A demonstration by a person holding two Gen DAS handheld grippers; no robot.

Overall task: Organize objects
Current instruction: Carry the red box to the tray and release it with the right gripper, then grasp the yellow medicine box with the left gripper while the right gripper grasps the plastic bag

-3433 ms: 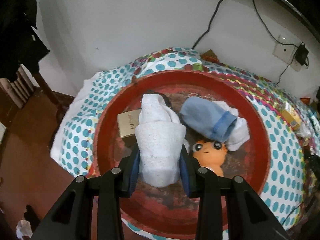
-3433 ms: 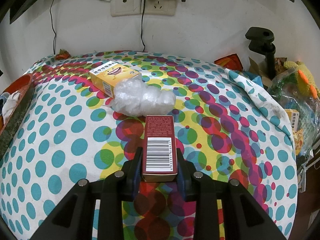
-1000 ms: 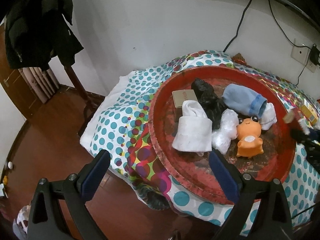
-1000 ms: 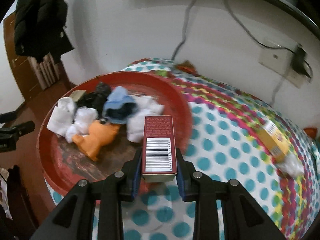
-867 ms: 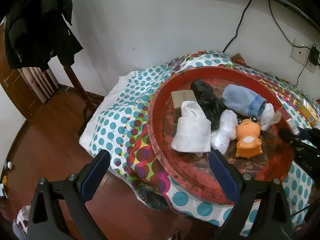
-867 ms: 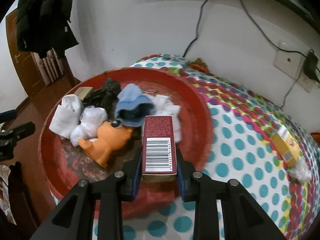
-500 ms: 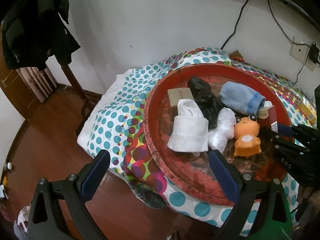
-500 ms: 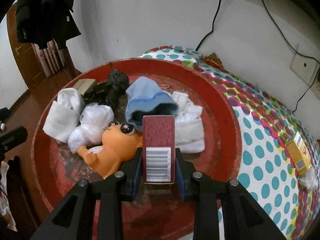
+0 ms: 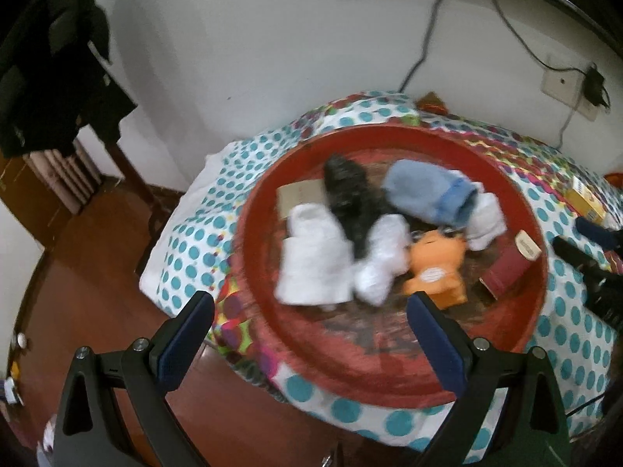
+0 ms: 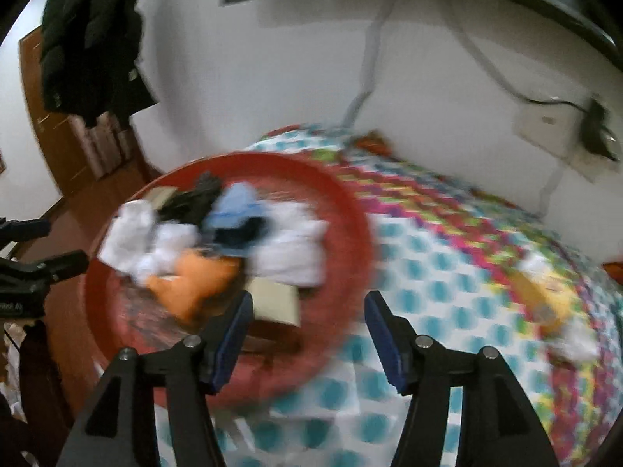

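Note:
The red round tray (image 9: 389, 373) sits on the dotted cloth and holds a white rolled towel (image 9: 311, 268), a black bag (image 9: 346, 198), a blue sock (image 9: 428, 194), a clear plastic wad (image 9: 381, 264), an orange toy (image 9: 436, 268) and the dark red box (image 9: 506, 268) lying at its right side. My left gripper (image 9: 311, 342) is open and empty, above the tray's near-left edge. My right gripper (image 10: 307, 330) is open and empty, just back from the red box (image 10: 272, 311) in the tray (image 10: 350, 210). The right view is blurred.
A yellow box (image 10: 545, 295) and a plastic wad lie on the dotted cloth (image 10: 447, 257) to the right. A wall socket with cables (image 9: 564, 85) is behind. Dark coats (image 9: 50, 78) hang at the left above the wooden floor (image 9: 78, 292).
My right gripper has opened, let go of the red box in the tray and pulled back to the right. The left gripper has stayed open and shifted slightly.

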